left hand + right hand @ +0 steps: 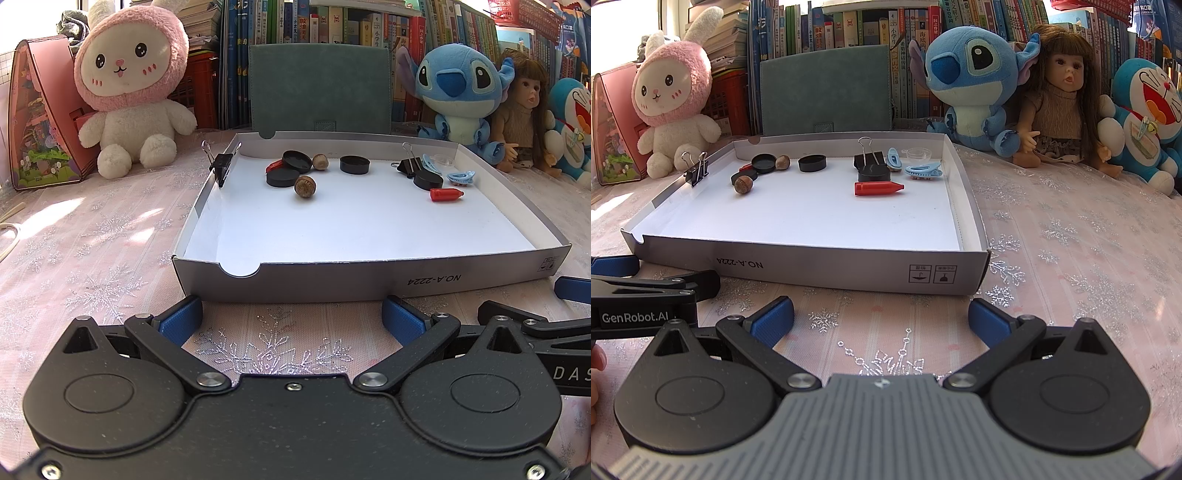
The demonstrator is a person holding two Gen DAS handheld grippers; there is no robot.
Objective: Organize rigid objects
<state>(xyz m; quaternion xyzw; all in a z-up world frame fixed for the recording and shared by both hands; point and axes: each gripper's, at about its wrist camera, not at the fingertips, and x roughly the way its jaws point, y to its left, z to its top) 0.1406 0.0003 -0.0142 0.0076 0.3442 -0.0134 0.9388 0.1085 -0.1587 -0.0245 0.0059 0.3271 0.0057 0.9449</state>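
Note:
A shallow grey box tray (332,282) (812,267) lies on the table. Inside, toward its far side, lie black round caps (282,178) (812,163), two acorns (305,186) (743,184), a red marker cap (446,194) (877,188), a second red piece (273,166), blue hair clips (461,177) (922,170) and a black binder clip (410,165) (868,158). Another binder clip (221,164) (695,169) grips the tray's left wall. My left gripper (291,319) and my right gripper (881,319) are both open and empty, just before the tray's near wall.
Plush toys stand behind the tray: a pink bunny (129,92), a blue Stitch (971,81), a doll (1060,96) and a Doraemon (1145,110). A green folder (319,88) leans on the bookshelf. A pink house model (40,114) stands at far left.

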